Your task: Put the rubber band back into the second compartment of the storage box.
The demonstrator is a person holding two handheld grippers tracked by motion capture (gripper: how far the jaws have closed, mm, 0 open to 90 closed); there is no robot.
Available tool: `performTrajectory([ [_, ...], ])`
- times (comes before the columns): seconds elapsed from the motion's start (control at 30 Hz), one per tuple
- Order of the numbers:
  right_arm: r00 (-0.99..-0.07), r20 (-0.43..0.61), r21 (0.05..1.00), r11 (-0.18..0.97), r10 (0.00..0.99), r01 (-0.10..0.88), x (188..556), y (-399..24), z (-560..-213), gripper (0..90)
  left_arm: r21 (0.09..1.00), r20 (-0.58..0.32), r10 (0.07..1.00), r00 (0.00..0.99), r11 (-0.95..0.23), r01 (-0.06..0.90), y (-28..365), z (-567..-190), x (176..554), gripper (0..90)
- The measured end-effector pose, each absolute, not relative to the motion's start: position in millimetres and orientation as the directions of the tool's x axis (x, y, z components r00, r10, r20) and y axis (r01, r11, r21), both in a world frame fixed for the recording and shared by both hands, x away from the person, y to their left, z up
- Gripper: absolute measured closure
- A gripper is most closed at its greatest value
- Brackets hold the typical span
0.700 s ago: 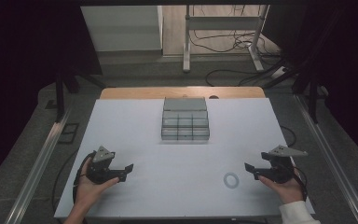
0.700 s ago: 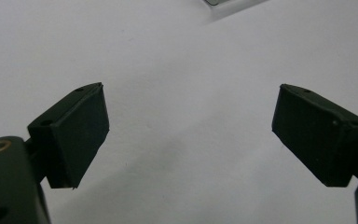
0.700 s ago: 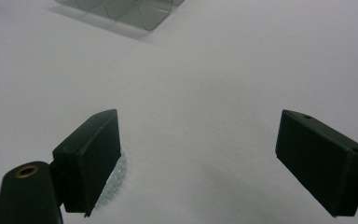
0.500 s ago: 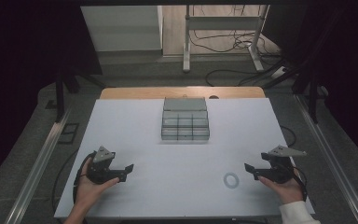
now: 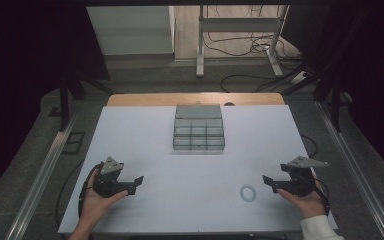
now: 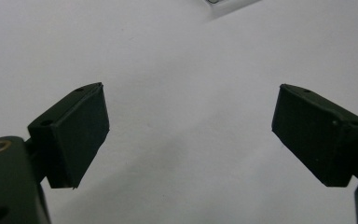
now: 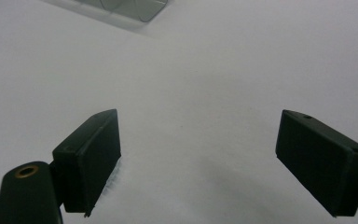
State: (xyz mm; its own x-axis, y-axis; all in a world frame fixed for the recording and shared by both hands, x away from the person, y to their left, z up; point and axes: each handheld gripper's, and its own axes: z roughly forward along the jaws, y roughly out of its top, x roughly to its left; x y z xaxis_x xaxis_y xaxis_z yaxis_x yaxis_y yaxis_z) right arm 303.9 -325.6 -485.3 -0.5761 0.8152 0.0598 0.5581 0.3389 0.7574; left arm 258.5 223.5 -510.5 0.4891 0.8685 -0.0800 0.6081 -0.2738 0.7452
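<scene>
The tape roll (image 5: 248,192) lies flat on the white tabletop (image 5: 190,175), near the front edge and just beside my right hand-held gripper (image 5: 268,182), a little to its left in the high view. It is a small clear ring, and I see its curved wall at the top edge of the right gripper view (image 7: 133,9) as well. Nothing touches it.

Compared with the high view from a moment ago, very little has changed. Both hands sit at about the same spots near the front corners, the ring is where it was, and the grey organiser box (image 5: 198,134) with its small compartments stands at the far middle of the tabletop as before. I read this as a pause before the reach, so the work on the ring has not begun.

My right hand-held gripper is released: its two black pads stand wide apart with only bare tabletop between them. My left hand-held gripper (image 5: 136,182) is likewise released, jaws spread and nothing between them, well apart from the ring on the other side of the tabletop.

My judgement is that the right side is the natural one to go for the ring, since it is closest. The ring lies flat and thin, so I would expect to need a low, careful approach to catch its wall.
</scene>
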Motion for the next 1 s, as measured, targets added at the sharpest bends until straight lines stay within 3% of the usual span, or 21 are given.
performTrajectory([
  [1.0,-0.599,0.033,0.702,0.408,0.800,0.584,305,-312,-464,13.5,0.742,-0.070,0.867,0.494,-0.286,0.607,223,-510,258,10.5],
])
